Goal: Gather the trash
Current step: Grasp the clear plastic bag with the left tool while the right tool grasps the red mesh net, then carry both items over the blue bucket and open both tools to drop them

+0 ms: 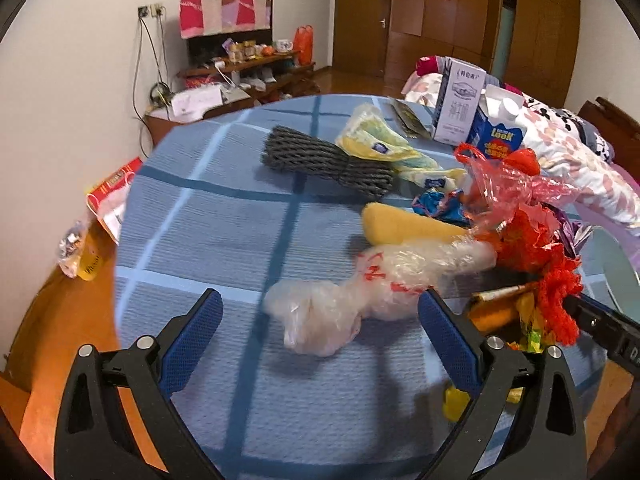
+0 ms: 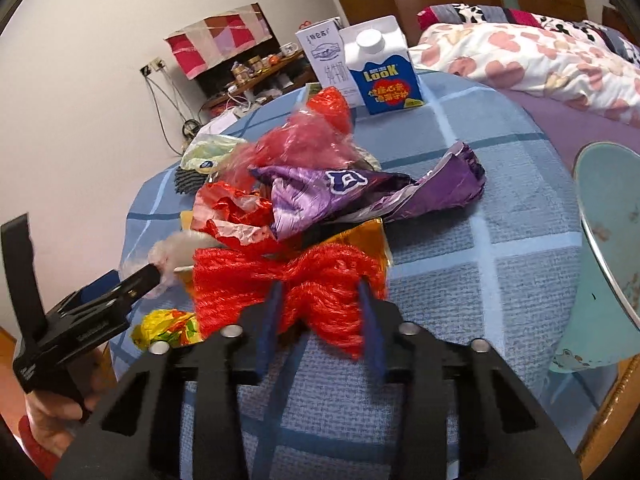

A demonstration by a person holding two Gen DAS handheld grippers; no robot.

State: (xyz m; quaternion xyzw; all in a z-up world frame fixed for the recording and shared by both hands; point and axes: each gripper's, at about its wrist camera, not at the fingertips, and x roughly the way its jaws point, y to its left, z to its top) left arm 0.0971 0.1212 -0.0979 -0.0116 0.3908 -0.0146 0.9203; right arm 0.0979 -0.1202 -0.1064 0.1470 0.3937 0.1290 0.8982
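Observation:
My left gripper (image 1: 320,308) is open, its blue pads on either side of a crumpled clear plastic bag with red print (image 1: 344,300) on the blue checked tablecloth (image 1: 224,216). My right gripper (image 2: 320,292) is shut on a red mesh net (image 2: 288,284); the net also shows in the left wrist view (image 1: 556,280). Around it lie a purple foil wrapper (image 2: 320,192), a red plastic bag (image 2: 304,140), a gold foil wrapper (image 2: 368,236) and a yellow candy wrapper (image 2: 168,324). The left gripper shows in the right wrist view (image 2: 152,272).
A grey rope coil (image 1: 328,160), a yellow sponge (image 1: 404,224), a yellow-white packet (image 1: 380,140) and two milk cartons (image 2: 384,72) sit further back. A teal metal basin (image 2: 604,248) stands at the right edge. A bed with flowered bedding (image 2: 520,56) lies behind.

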